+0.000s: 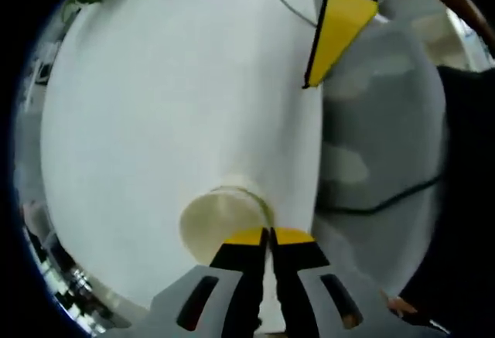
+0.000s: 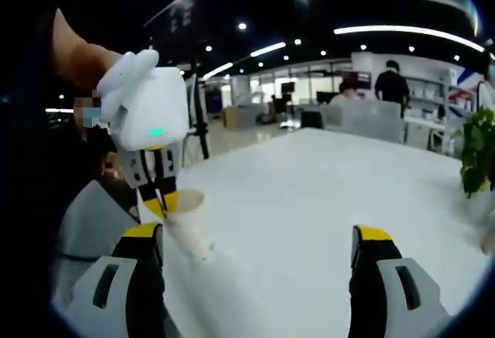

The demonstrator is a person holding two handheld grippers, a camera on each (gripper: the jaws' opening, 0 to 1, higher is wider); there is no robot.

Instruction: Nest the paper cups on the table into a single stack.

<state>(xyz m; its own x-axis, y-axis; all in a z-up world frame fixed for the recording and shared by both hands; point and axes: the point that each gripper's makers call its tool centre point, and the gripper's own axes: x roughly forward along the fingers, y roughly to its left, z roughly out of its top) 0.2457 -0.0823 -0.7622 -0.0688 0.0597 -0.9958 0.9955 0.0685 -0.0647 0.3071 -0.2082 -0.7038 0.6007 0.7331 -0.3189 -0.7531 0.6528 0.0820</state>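
In the left gripper view, the left gripper (image 1: 269,233) is seen at the bottom with its two yellow-tipped jaws drawn together, pinching the near rim of a cup (image 1: 220,222). The cup stands upright on the white table (image 1: 170,106), close to the table's edge, with its open mouth facing the camera. Whether more than one cup is nested there cannot be told. To the upper right, one yellow jaw of the right gripper (image 1: 336,29) is seen above the table edge, well apart from the cup. A thin cable (image 1: 282,1) lies across the table near it. Beyond the edge, grey floor (image 1: 383,121) is seen.

In the right gripper view, the left gripper (image 2: 164,203) is seen at the left, held from above by a hand (image 2: 77,56), its jaws closed on the cup (image 2: 186,203) rim. The right gripper (image 2: 259,245) is seen at the bottom with its jaws set wide apart and nothing between them. A plant (image 2: 479,148) stands at the far right.
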